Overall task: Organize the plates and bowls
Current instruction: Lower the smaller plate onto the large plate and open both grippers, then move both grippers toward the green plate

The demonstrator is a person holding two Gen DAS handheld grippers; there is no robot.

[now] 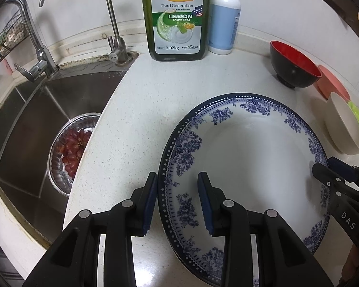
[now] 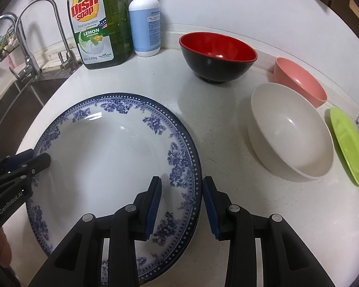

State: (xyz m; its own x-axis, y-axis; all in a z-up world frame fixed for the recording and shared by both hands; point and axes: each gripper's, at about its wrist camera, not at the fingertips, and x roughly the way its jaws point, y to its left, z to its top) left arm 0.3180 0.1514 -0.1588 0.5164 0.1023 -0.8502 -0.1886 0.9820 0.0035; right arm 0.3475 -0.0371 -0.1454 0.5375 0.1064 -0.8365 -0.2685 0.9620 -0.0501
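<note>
- Blue-and-white plate (image 1: 246, 167) lies flat on the white speckled counter (image 1: 136, 110), just right of the sink (image 1: 36, 119); in the right wrist view its edge looks doubled, so a second plate may sit beneath it, though I cannot tell for sure.
- Left gripper (image 1: 178, 201) is spread open and straddles the plate's left rim: one finger stands outside on the counter, the other over the plate's inner face. Neither pad clearly presses the rim, so it has hold of nothing.
- Right gripper (image 2: 182, 203) is likewise open astride the right rim, one finger over the plate, one outside it, gripping nothing.
- Each gripper shows at the edge of the other's view, on opposite sides of the plate.
- Black bowl with a red inside (image 2: 217, 57) stands upright behind the plate, near the wall.
- Cream bowl (image 2: 292, 131) sits right of the plate, apart from it; a pink bowl (image 2: 301, 81) stands just behind the cream one.
- Green plate (image 2: 349, 146) lies at the far right, just beside the cream bowl.
- Dish soap bottle (image 1: 177, 16) and a white pump bottle (image 1: 223, 24) stand side by side against the wall.
- Metal bowl of red grapes (image 1: 71, 150) rests in the sink, below two taps (image 1: 33, 43).
</note>
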